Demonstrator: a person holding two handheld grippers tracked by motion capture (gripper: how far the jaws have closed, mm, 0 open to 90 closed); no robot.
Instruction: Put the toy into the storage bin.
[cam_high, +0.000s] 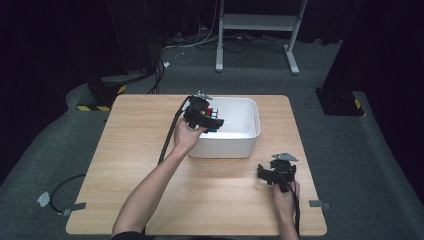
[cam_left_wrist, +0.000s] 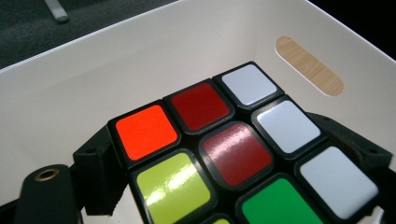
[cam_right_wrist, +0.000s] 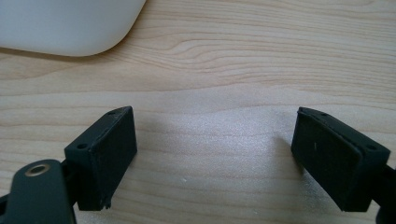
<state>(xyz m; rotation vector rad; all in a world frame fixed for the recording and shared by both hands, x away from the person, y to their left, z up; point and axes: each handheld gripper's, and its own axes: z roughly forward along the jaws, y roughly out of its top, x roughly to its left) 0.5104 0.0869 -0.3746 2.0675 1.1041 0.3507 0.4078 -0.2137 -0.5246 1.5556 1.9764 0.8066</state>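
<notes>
White plastic bin (cam_high: 235, 145) sits on the wooden table (cam_high: 125, 165), toward the far edge, near centre. Left to right in the high view:

- Left hand (cam_high: 187, 134) reaches over the bin's near-left rim, holding the left gripper (cam_high: 212, 122). A black cable (cam_high: 169, 135) trails from it back along the forearm.
- Left gripper is clenched on a Rubik's cube (cam_high: 214, 116), held above the bin's inside, at its left part. I can't tell whether the cube touches the bin floor.
- Left gripper view: the cube (cam_left_wrist: 243, 149) sits between the two black jaws, one jaw against each side. The face toward the camera shows orange, dark red, white, yellow-green and green stickers. White bin wall (cam_left_wrist: 140, 60) lies behind it, and an oval handle slot (cam_left_wrist: 309, 66) in the wall shows wood grain through it.
- Right hand (cam_high: 284, 192) is at the table's near-right, well apart from the bin, holding the right gripper (cam_high: 265, 172), which has the grey three-cornered plate (cam_high: 285, 157) on top.
- Right gripper view: right gripper (cam_right_wrist: 215, 149) is released, jaws spread wide with bare table (cam_right_wrist: 233, 56) between them, nothing gripped. A rounded bin corner (cam_right_wrist: 70, 28) shows top left.

Beyond the table: grey carpet, a white metal frame (cam_high: 260, 25) and loose cables on the floor.
</notes>
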